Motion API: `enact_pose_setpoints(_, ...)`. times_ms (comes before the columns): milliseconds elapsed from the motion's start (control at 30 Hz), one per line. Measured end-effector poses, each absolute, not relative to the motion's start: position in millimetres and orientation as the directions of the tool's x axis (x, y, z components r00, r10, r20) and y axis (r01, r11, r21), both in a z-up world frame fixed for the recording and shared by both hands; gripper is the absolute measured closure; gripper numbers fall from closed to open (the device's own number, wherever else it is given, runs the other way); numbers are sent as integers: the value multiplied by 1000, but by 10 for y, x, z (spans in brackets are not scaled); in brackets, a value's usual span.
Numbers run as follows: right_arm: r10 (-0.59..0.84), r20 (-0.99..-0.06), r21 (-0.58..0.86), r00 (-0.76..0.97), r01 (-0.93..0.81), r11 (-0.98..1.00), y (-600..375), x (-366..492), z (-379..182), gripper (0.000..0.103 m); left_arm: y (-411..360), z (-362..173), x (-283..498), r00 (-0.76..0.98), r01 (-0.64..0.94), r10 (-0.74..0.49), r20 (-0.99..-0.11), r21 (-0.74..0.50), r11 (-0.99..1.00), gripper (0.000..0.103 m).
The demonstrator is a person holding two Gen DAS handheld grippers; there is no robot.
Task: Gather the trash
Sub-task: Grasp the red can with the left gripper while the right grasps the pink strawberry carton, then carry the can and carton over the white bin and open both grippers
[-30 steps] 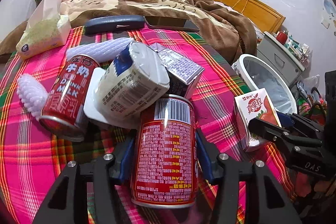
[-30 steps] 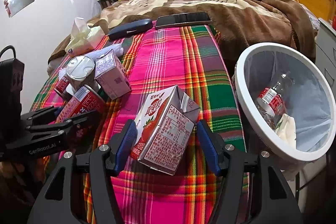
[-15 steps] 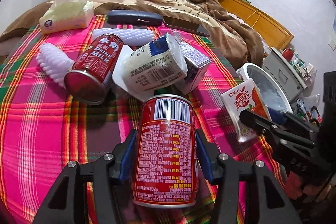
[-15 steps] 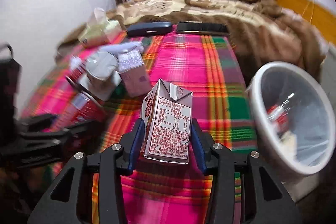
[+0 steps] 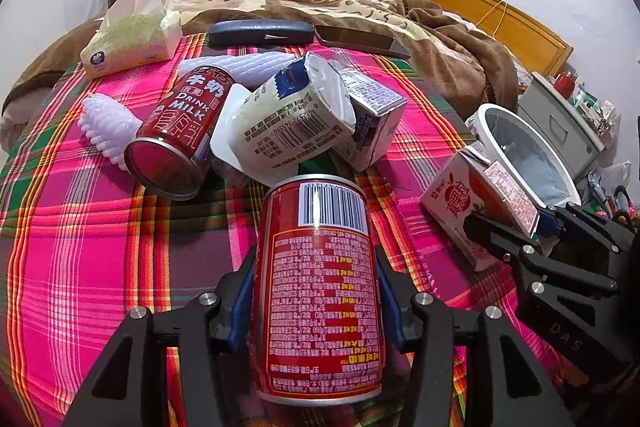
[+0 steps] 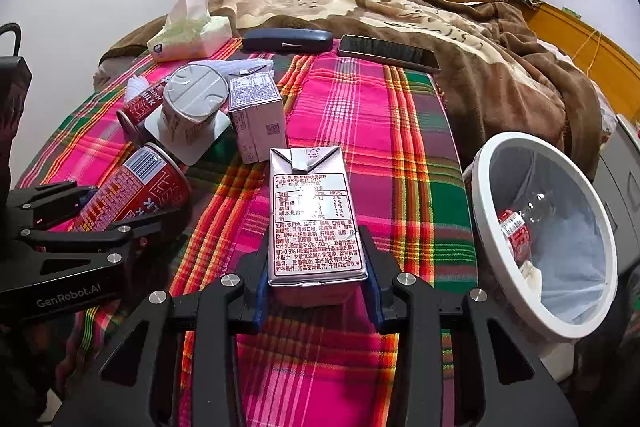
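The can (image 5: 318,287) is glossy printed metal. The carton (image 6: 316,219) is smooth coated paper with a silvery sheen. The plaid cloth (image 6: 360,131) looks matt and woven.

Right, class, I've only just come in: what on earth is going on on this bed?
A person is clearing rubbish off the plaid blanket with a gripper in each hand. The left gripper is clamped on a red can. The right gripper has just been closing and now grips a drink carton. The white bin beside the bed already holds a plastic bottle. Another can, a yoghurt cup and a second carton are not yet collected.
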State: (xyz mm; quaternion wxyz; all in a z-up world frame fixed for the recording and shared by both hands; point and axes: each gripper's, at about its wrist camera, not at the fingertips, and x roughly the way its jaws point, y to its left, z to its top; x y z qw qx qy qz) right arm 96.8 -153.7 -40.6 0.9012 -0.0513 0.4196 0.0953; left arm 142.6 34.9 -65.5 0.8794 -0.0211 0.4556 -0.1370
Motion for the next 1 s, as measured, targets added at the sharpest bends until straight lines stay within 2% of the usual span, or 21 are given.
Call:
enact_pose_setpoints(500,184,-714,79,675,-184,980,-1768,878,-269,65,131,-426,1252,584,232,-265,-767,-156,960,51)
enact_pose_setpoints(1000,106,-665,95,740,-57,994,-2444,837,-34,65,-519,-40,1225,620,320,-320,-716,-141,937,51)
